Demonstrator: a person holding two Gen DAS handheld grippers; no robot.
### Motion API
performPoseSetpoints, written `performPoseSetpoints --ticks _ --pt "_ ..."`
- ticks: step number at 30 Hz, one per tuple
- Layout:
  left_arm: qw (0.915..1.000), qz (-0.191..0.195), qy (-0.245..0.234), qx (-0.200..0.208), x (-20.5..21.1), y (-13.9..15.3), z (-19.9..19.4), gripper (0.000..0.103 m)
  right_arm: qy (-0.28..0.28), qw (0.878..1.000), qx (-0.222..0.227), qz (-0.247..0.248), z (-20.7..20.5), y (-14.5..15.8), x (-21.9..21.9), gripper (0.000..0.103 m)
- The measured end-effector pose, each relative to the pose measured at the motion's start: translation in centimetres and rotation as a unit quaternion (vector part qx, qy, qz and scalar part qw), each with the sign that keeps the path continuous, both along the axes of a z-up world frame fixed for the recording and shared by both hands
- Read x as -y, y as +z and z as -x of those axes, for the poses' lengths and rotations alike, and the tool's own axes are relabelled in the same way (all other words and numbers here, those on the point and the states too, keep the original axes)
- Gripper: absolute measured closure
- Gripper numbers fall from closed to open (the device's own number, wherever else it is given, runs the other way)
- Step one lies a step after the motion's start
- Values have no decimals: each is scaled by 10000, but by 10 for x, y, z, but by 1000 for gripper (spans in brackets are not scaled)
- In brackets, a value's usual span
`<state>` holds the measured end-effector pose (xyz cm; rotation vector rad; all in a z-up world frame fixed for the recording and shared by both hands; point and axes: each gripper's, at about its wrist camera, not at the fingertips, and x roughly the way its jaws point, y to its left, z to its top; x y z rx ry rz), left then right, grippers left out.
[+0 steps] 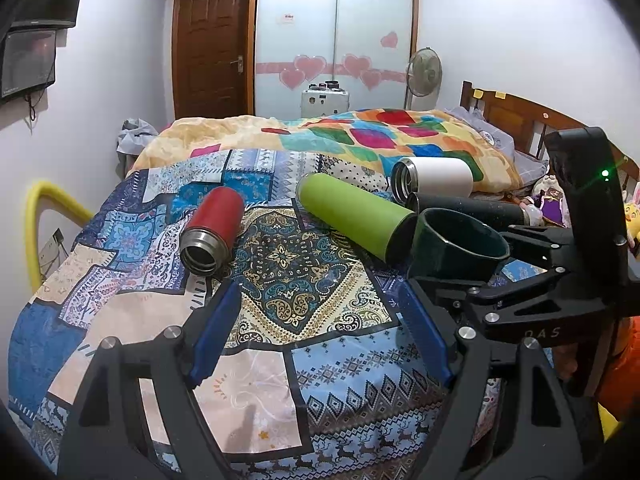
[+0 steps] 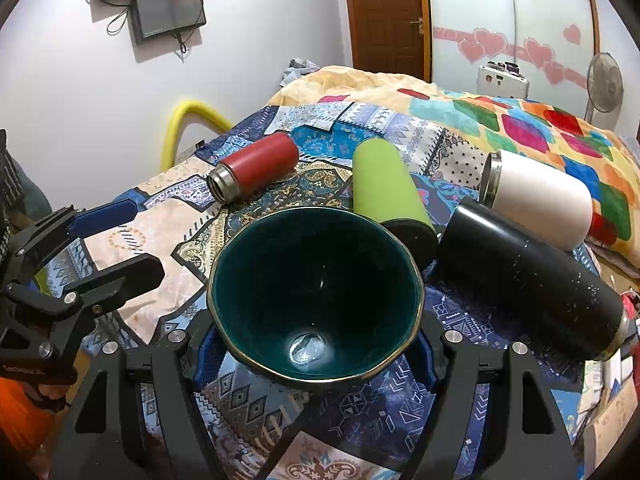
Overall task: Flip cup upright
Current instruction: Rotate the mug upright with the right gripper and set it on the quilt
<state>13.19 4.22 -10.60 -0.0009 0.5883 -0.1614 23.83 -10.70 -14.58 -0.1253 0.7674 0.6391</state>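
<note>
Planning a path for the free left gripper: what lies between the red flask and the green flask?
Only bare patterned bedspread lies between the red flask and the green flask; nothing stands there. The left wrist view shows it best.

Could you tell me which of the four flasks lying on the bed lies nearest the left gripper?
The red metal flask; the lime-green, white and black flasks all lie farther right, beside the right gripper's cup.

We see a bed under a patchwork cover. On it lie a red flask at centre left, a green flask, a white flask and a black flask toward the right. A colourful quilt lies across the upper middle.
</note>
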Motion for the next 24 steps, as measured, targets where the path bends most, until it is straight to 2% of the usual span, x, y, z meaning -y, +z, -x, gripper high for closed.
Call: performPoseSetpoints --ticks 5,13,16,24 --pt "10000 6 0 -20 0 -1 0 22 -4 10000 -55 72 -1 -9 -4 32" --pt "10000 60 34 18 -2 1 0 19 -2 9997 159 200 8 -8 -8 31" --pt "9999 88 48 33 -2 3 2 19 108 9999 19 75 11 -11 -10 31" --pt "9999 47 7 135 3 14 15 19 -70 9999 -31 -145 21 -5 3 30"
